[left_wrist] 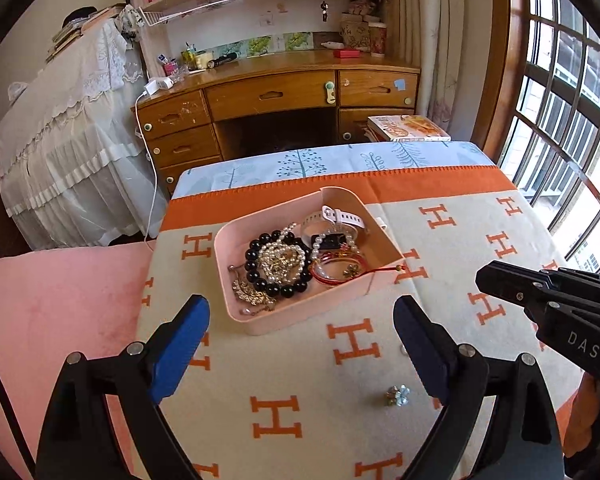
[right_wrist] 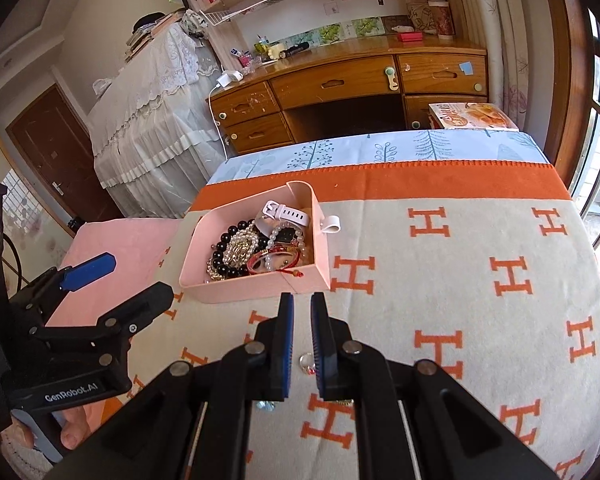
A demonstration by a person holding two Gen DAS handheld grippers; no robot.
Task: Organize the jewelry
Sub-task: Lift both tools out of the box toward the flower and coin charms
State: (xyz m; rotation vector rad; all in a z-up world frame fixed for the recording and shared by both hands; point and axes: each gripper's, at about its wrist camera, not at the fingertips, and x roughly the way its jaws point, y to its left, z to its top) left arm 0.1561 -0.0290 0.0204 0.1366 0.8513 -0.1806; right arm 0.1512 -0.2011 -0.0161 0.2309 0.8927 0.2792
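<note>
A pink tray (left_wrist: 256,322) heaped with jewelry, including a black bead bracelet (left_wrist: 260,268), pearl strands (left_wrist: 284,254) and a white watch (left_wrist: 342,216), sits on the bed near the blanket's (left_wrist: 440,320) orange far border. Toward the blanket's near edge lie a small flower brooch (left_wrist: 398,395) and a ring (right_wrist: 306,360). The left gripper (left_wrist: 300,344) has its fingers spread wide and empty; the right gripper (right_wrist: 302,344) has its fingers closed on nothing. Beyond the bed stands a wooden desk (left_wrist: 276,92), with a window (left_wrist: 568,120) at the right.

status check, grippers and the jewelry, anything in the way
Left gripper open, empty; right gripper shut, empty. Pink tray full of jewelry; small brooch loose on blanket. Path clear.
</note>
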